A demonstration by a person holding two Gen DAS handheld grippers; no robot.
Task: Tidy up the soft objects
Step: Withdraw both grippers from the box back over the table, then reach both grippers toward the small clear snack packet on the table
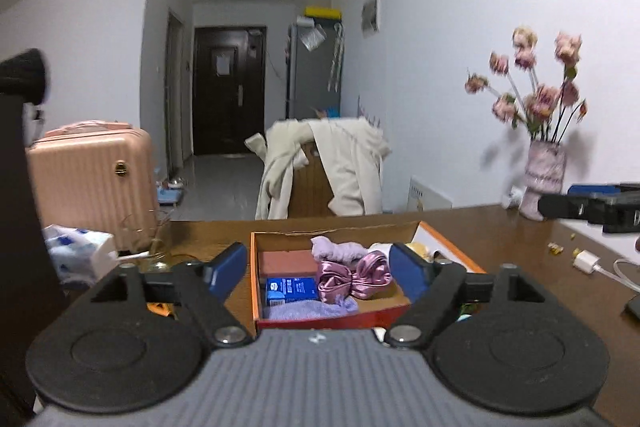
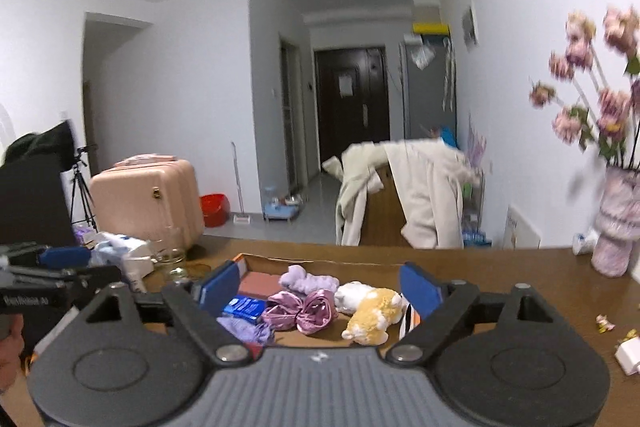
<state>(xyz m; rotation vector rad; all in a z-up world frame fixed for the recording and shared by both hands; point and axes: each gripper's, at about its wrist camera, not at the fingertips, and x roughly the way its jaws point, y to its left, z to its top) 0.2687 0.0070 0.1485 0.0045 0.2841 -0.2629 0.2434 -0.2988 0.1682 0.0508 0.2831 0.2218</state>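
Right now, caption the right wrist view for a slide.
Open right claw above an orange box holding a plush toy and pink satin bow.

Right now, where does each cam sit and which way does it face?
Left wrist: on the left gripper, open, facing the orange box on the table; right gripper at right edge.
Right wrist: on the right gripper, open, above the same box; left gripper and a hand at left.
Shared: pink satin bow, dark door.
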